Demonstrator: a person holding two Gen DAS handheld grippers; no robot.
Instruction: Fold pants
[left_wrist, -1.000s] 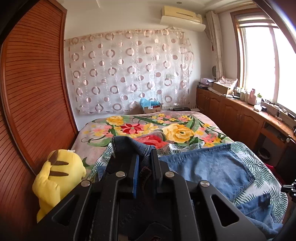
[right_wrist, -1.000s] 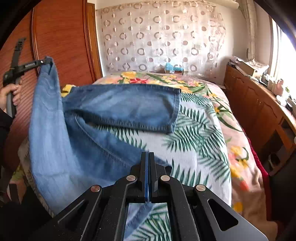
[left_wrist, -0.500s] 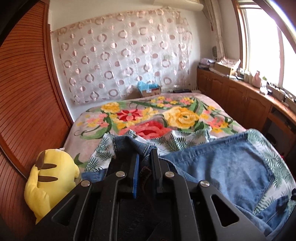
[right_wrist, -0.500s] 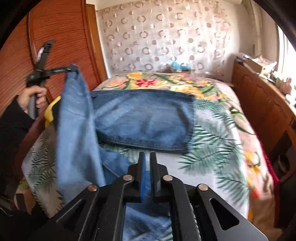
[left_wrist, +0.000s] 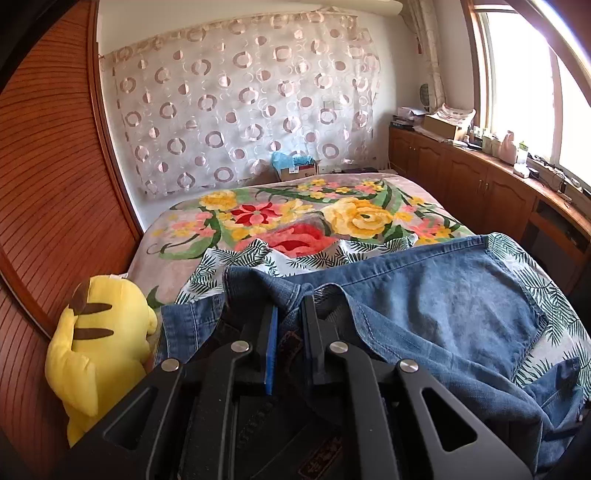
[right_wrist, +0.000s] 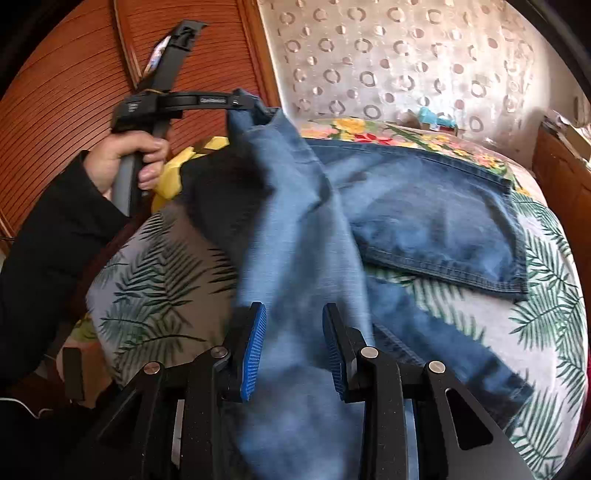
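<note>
The bed (left_wrist: 170, 236), under a flowered blanket and a fern-print sheet (right_wrist: 159, 273), spreads out ahead of both grippers. Across it lie the pants (left_wrist: 454, 306), blue denim jeans: one flat part rests on the sheet ahead and to the right of the left gripper (left_wrist: 290, 317), while another part rises off the bed as a hanging fold. In the right wrist view that fold climbs from just before the right gripper (right_wrist: 293, 314) up and to the left, where the left gripper pinches its top edge. The left gripper is clamped on the pants, its jaws nearly together with waistband denim and a brown label squeezed between them. The right gripper's jaws have just been opening; they now stand apart, denim lying in the gap but not pressed by the blue pads (right_wrist: 255, 347). A yellow plush toy (left_wrist: 99, 347) sits left of the left gripper, against the wooden wall panel. The person's hand (right_wrist: 127, 158), in a dark sleeve, holds the left gripper's handle.
</note>
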